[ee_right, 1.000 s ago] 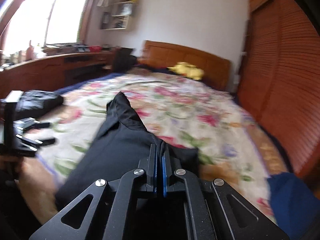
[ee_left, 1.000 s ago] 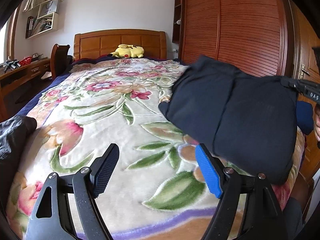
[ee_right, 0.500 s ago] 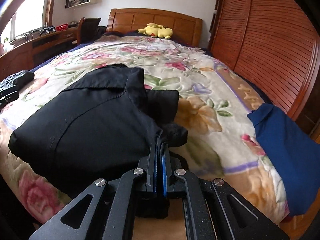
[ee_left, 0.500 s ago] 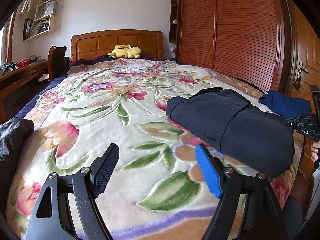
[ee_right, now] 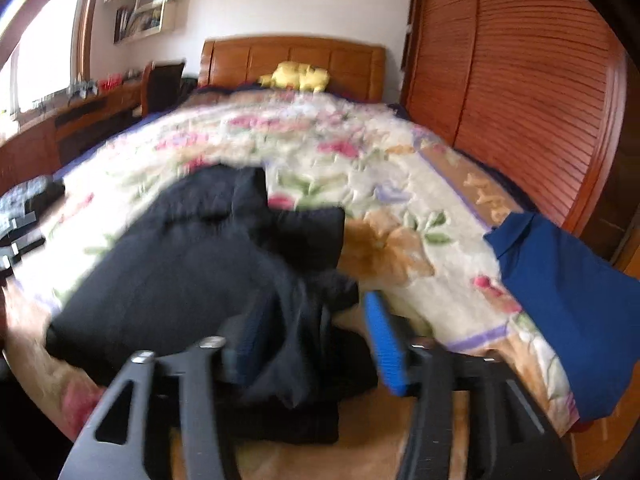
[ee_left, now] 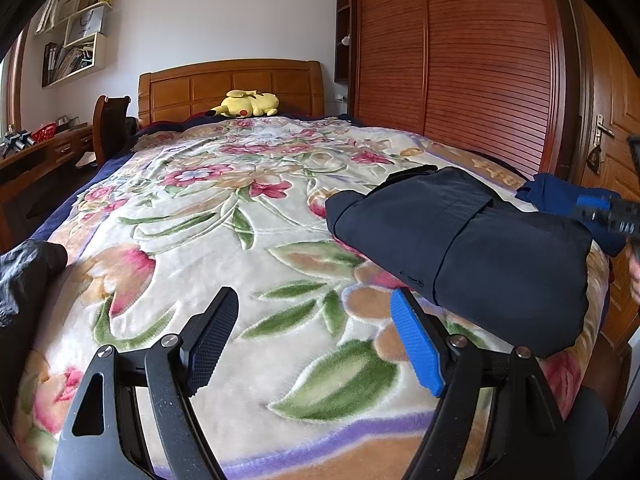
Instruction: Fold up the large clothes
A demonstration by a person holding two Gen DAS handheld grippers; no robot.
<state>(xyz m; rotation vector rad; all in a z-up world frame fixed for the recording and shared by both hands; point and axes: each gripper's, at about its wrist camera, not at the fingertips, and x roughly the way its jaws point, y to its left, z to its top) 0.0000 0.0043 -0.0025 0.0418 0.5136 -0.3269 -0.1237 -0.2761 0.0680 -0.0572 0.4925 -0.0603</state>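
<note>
A folded dark navy garment (ee_left: 472, 240) lies on the floral bedspread (ee_left: 224, 240) near the bed's right foot corner. In the blurred right wrist view the same garment (ee_right: 192, 264) lies just ahead, with a loose fold hanging between the fingers. My right gripper (ee_right: 308, 340) is open, its blue pad (ee_right: 386, 348) apart from the cloth; it also shows at the right edge of the left wrist view (ee_left: 612, 216). My left gripper (ee_left: 316, 340) is open and empty above the bed's foot, left of the garment.
A blue folded garment (ee_right: 560, 300) lies at the bed's right edge, beside the wooden wardrobe (ee_left: 460, 68). A dark grey garment (ee_left: 28, 272) lies at the left edge. A yellow plush toy (ee_left: 246, 104) sits by the headboard. A desk (ee_left: 36, 156) stands on the left.
My right gripper has opened and let go of the dark garment, which now rests on the bed. A second ago it held the garment lifted. The left gripper has stayed still.
</note>
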